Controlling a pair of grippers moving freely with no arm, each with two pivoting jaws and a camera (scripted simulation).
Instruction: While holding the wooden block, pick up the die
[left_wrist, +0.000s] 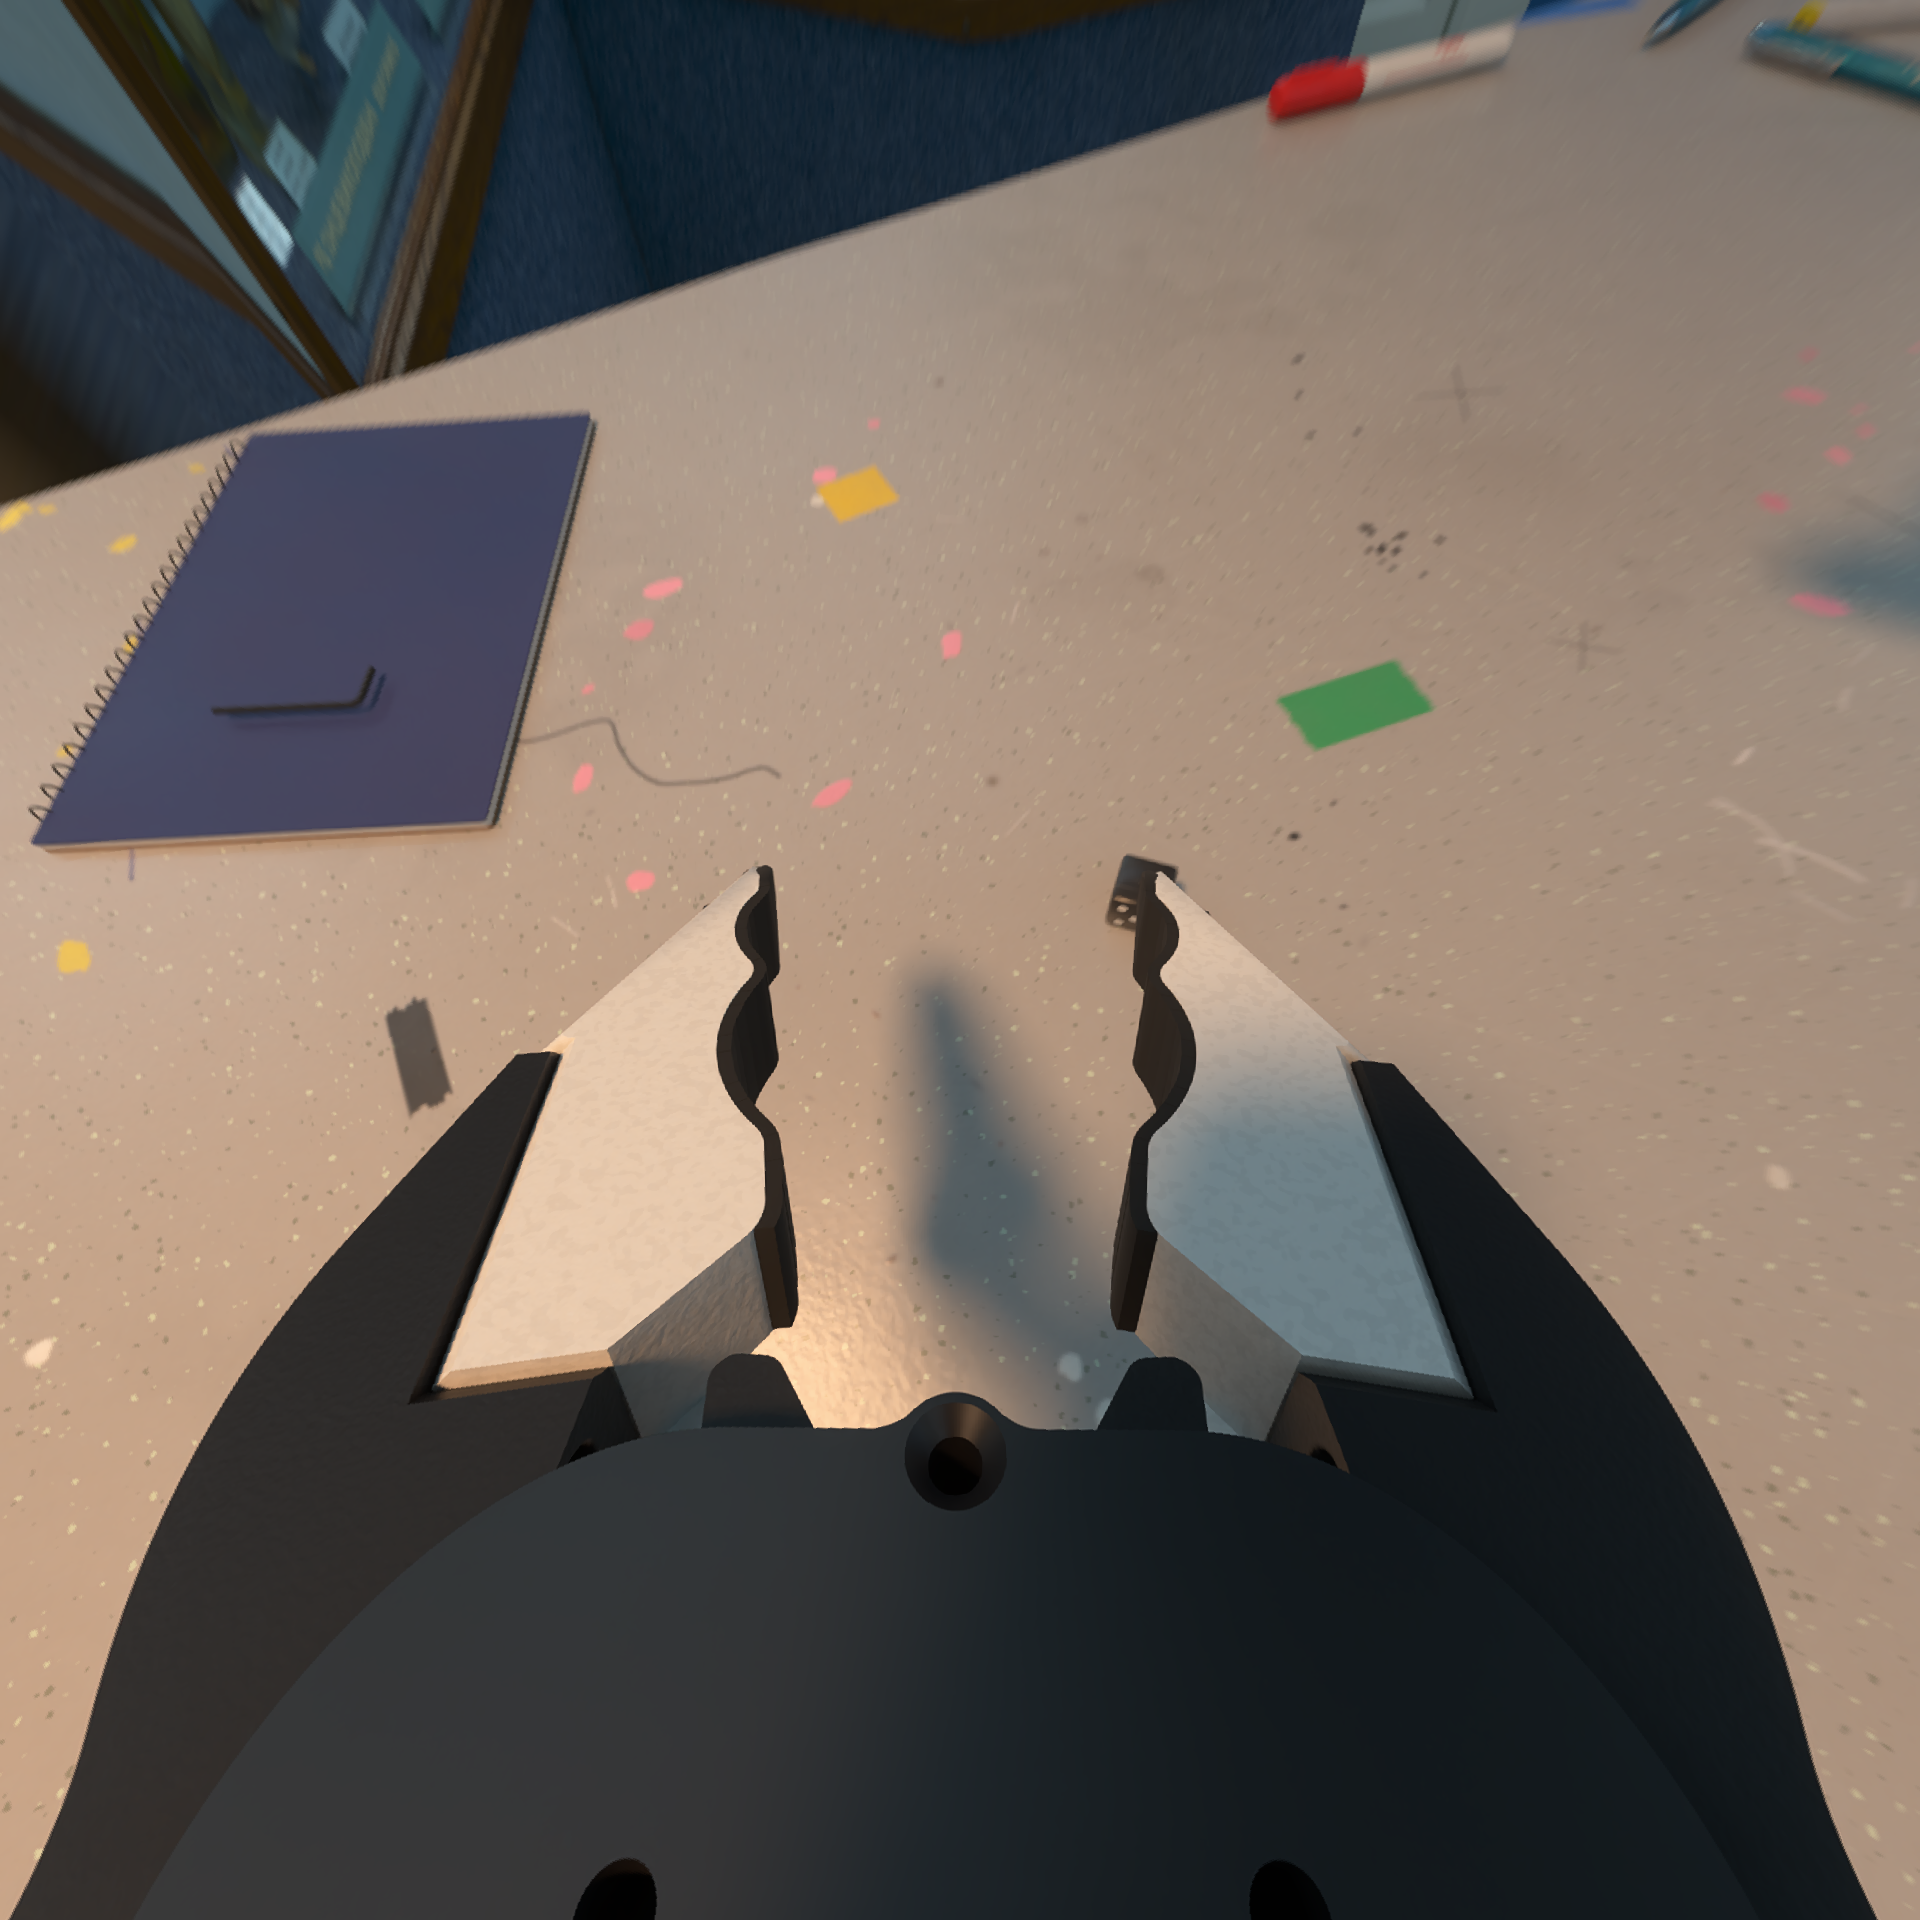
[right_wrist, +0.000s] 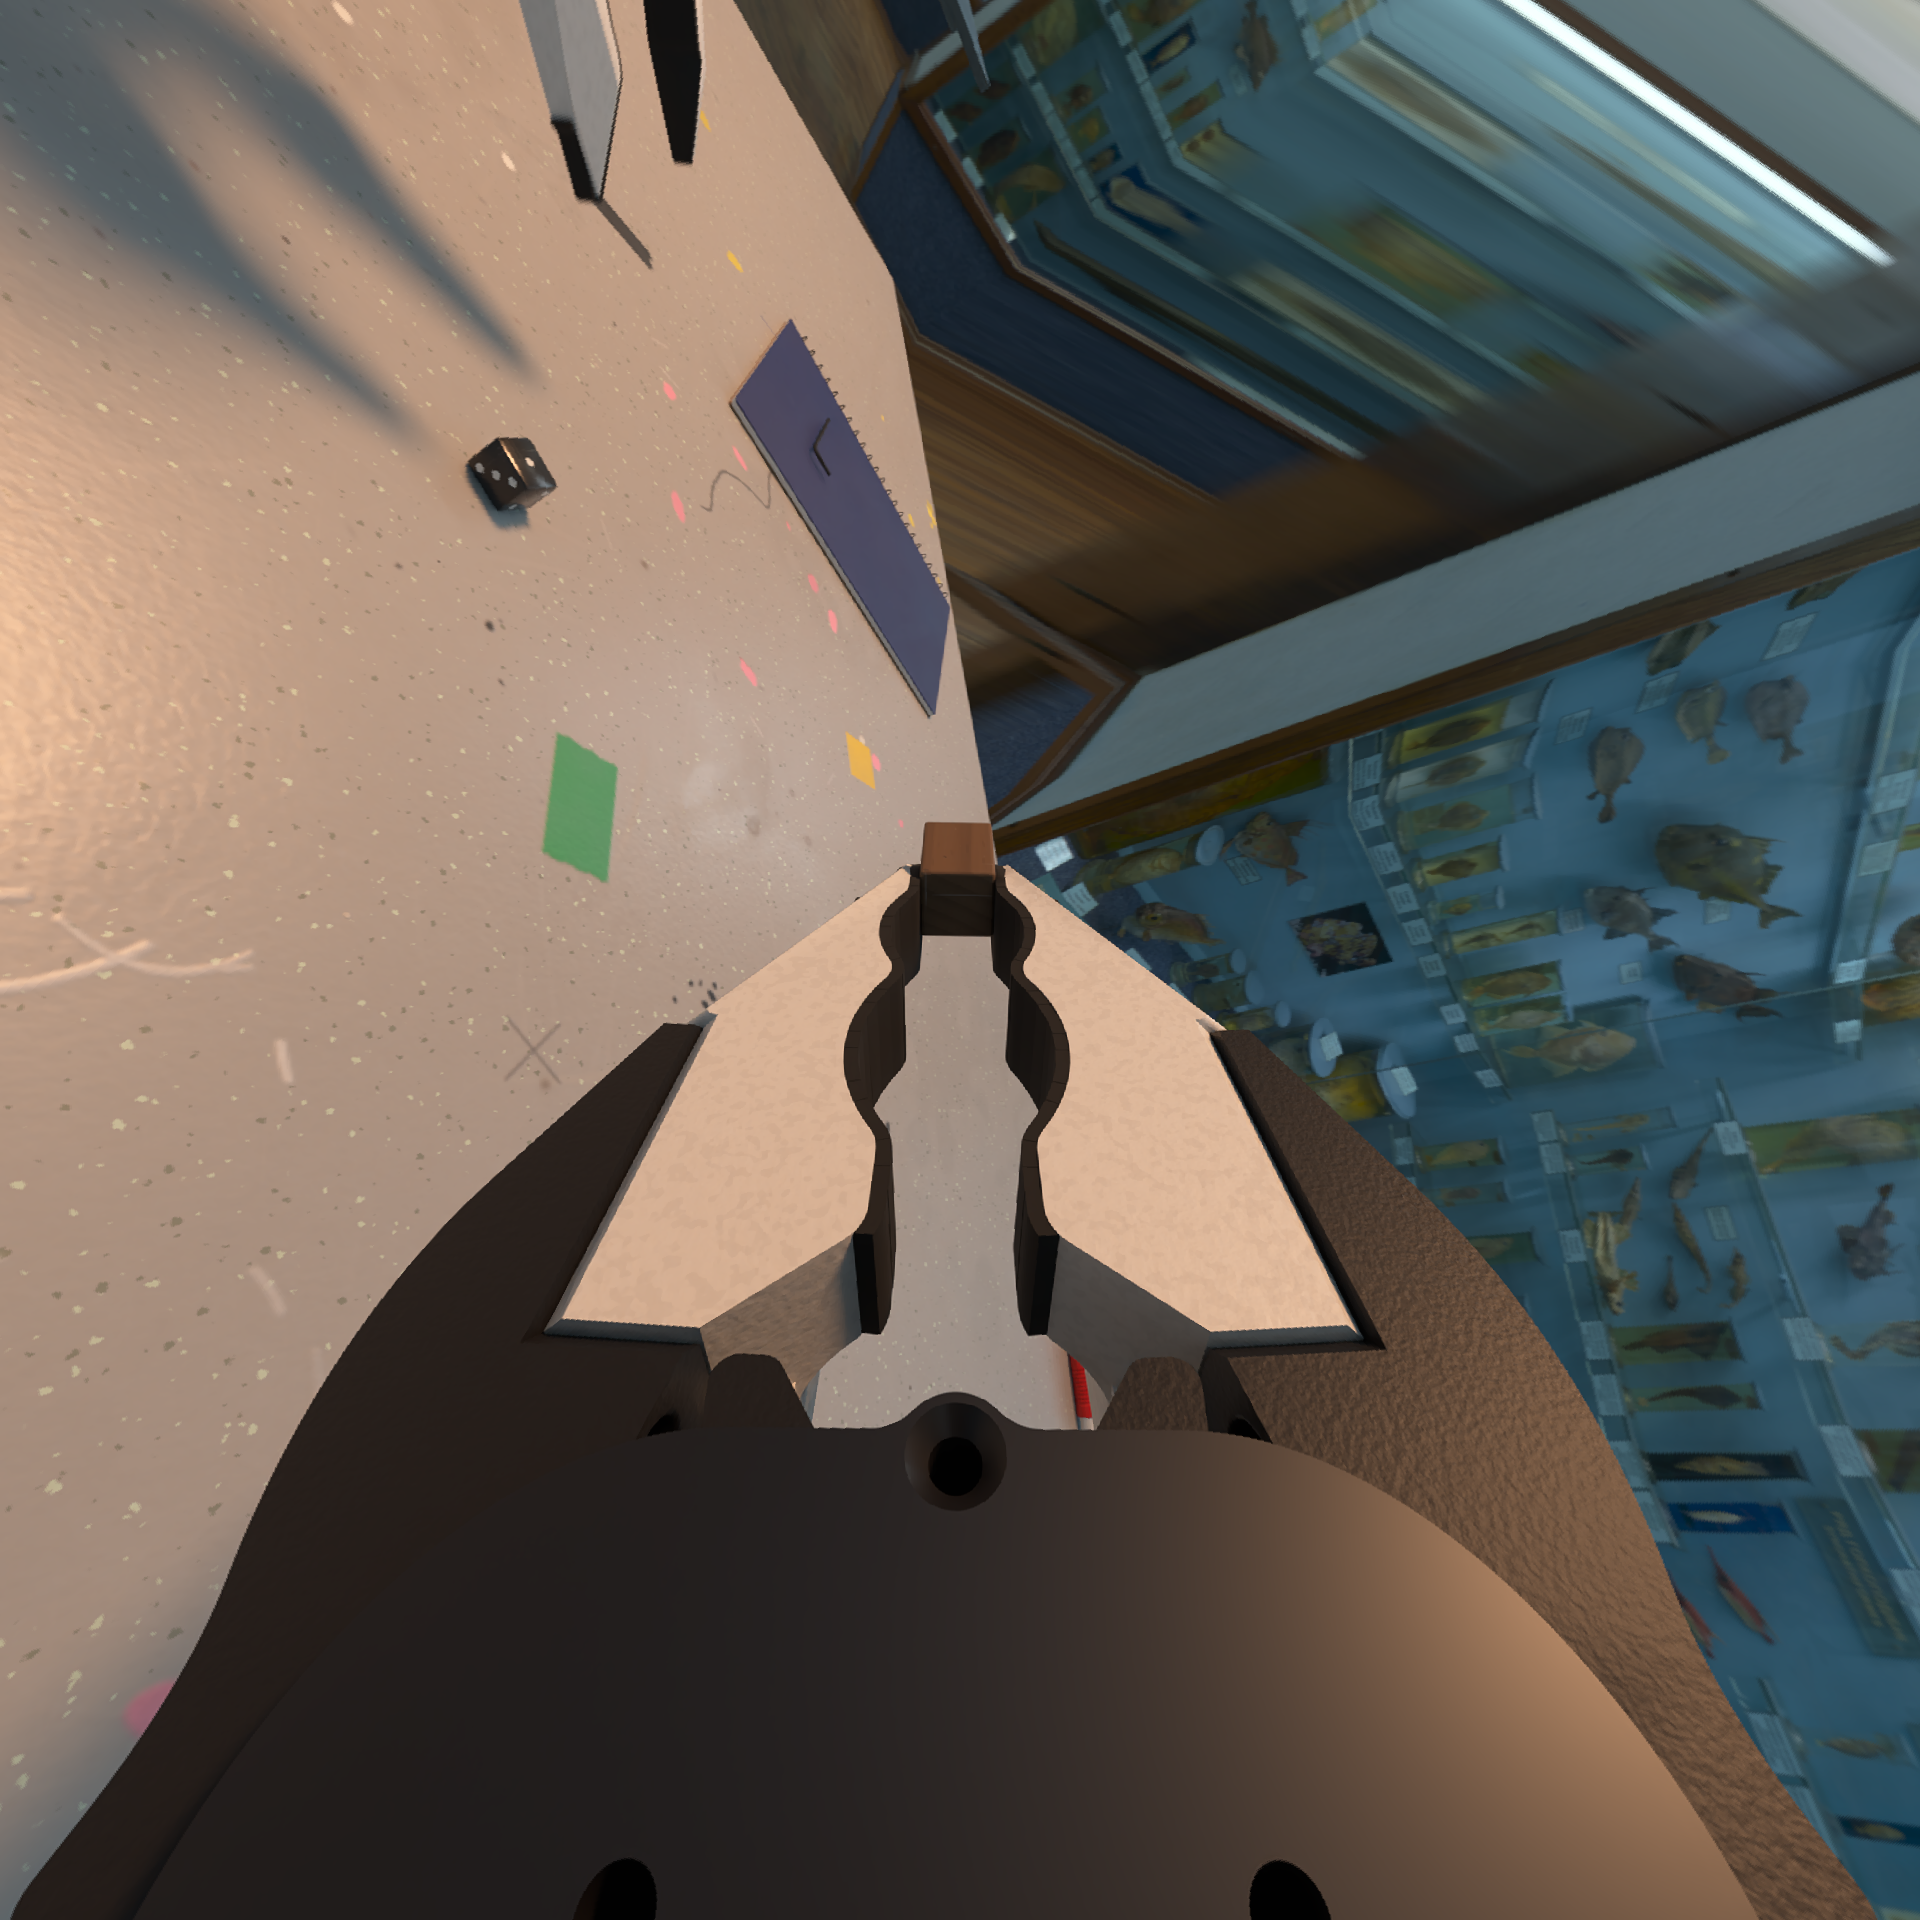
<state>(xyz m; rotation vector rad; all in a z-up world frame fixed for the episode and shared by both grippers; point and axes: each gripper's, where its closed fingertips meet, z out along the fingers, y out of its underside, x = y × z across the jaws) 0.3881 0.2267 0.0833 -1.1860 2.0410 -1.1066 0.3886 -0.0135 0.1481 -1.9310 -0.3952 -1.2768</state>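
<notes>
Right gripper (right_wrist: 958, 883) clamped on wooden block (right_wrist: 957, 868), that half done; left gripper (left_wrist: 956, 883) spread wide and empty, die (left_wrist: 1130, 896) at its 1 o'clock, unlifted.

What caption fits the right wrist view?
Right gripper clamps the wooden block at its fingertips, above the table; black die beyond.

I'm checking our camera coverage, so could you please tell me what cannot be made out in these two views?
- Left wrist view: the die is mostly hidden behind a finger of the open left gripper.
- Right wrist view: the wooden block is partly covered by the right gripper fingers.
- Left wrist view: the pens are cut off by the edge.
</notes>
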